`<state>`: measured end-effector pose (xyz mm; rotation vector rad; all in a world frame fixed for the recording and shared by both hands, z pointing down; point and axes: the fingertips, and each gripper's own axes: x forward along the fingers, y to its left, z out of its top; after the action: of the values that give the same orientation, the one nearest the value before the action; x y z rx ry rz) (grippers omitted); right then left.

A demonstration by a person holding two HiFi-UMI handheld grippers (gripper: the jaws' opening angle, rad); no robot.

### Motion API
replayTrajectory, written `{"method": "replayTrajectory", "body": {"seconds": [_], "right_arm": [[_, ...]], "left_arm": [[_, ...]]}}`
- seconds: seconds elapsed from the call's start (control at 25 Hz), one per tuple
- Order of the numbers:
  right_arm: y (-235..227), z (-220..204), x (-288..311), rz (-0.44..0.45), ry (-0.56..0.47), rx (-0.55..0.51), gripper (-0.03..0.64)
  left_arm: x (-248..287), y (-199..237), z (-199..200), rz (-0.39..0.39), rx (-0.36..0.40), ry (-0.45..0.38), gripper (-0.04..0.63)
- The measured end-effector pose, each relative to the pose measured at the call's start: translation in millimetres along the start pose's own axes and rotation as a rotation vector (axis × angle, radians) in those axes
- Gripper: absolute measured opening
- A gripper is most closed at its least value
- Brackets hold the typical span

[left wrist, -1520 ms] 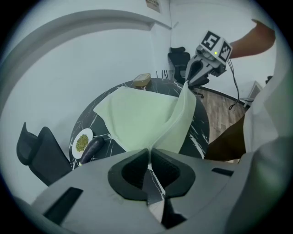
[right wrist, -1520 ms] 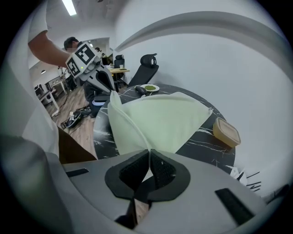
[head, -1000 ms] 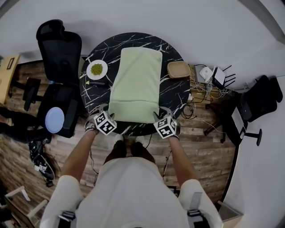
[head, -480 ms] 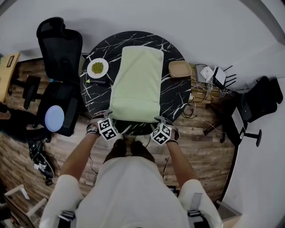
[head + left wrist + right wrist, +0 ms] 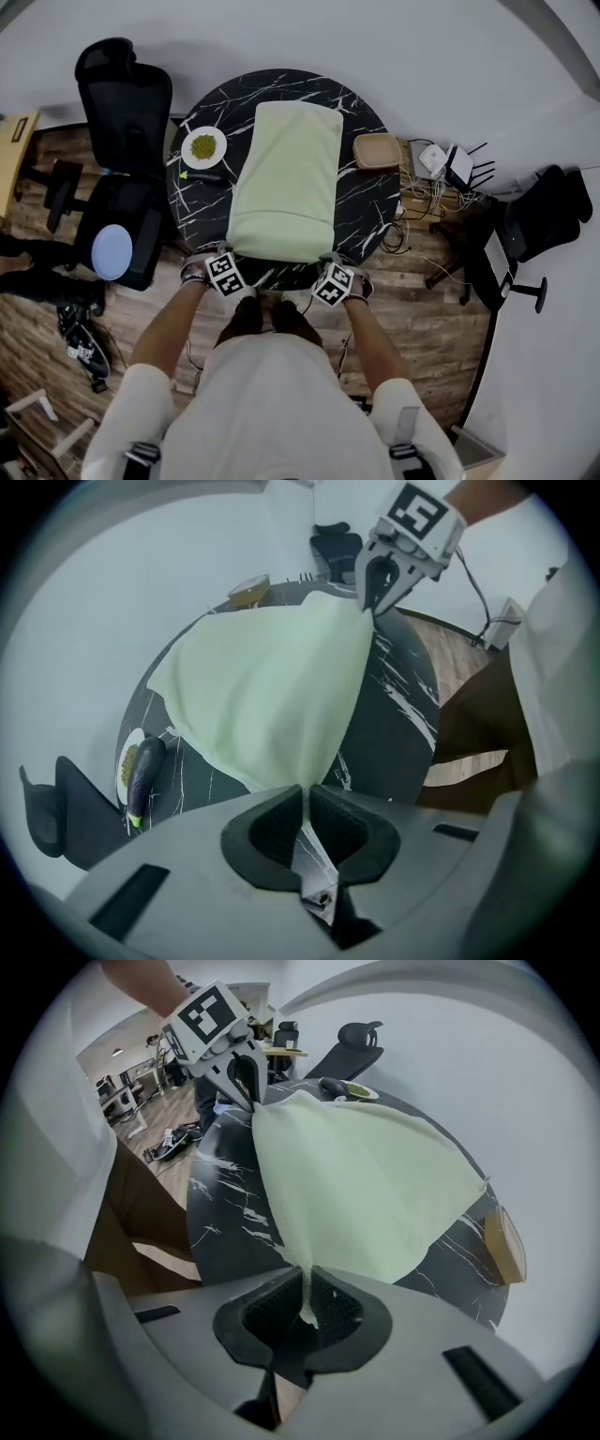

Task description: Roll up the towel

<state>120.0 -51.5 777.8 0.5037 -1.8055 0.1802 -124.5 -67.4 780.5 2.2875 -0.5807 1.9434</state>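
A pale green towel point(image 5: 286, 178) lies lengthwise on the round black marble table point(image 5: 367, 202). At its near edge each gripper pinches a corner. My left gripper point(image 5: 229, 255) has just closed on the near left corner of the towel point(image 5: 272, 696), the cloth squeezed between its pads. My right gripper point(image 5: 330, 262) has likewise just closed on the near right corner of the towel point(image 5: 366, 1176). Each gripper shows in the other's view: the right gripper point(image 5: 375, 597) and the left gripper point(image 5: 246, 1091) both hold the lifted near edge.
A white plate of green food point(image 5: 203, 147) and a dark eggplant point(image 5: 142, 772) lie left of the towel. A tan square dish point(image 5: 377, 150) sits at the table's right. A black office chair point(image 5: 122, 103) stands to the left, cables and routers point(image 5: 436, 164) to the right.
Both grippers have moved inward and down to the towel's near corners, and their jaws have shut on the cloth. The near edge is now slightly lifted.
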Motion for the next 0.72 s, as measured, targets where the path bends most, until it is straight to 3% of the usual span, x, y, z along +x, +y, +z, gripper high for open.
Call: {"method": "replayTrajectory", "body": {"seconds": [0.4, 0.72], "right_arm": [[32.6, -14.2, -23.4, 0.044, -0.046, 0.090, 0.009], [131.4, -48.9, -57.7, 0.238, 0.000, 0.185, 0.009]], "left_arm": [[-20.9, -35.3, -11.9, -0.105, -0.071, -0.047, 0.017], [-55.8, -124.9, -44.7, -0.263, -0.028, -0.021, 0.017]]}}
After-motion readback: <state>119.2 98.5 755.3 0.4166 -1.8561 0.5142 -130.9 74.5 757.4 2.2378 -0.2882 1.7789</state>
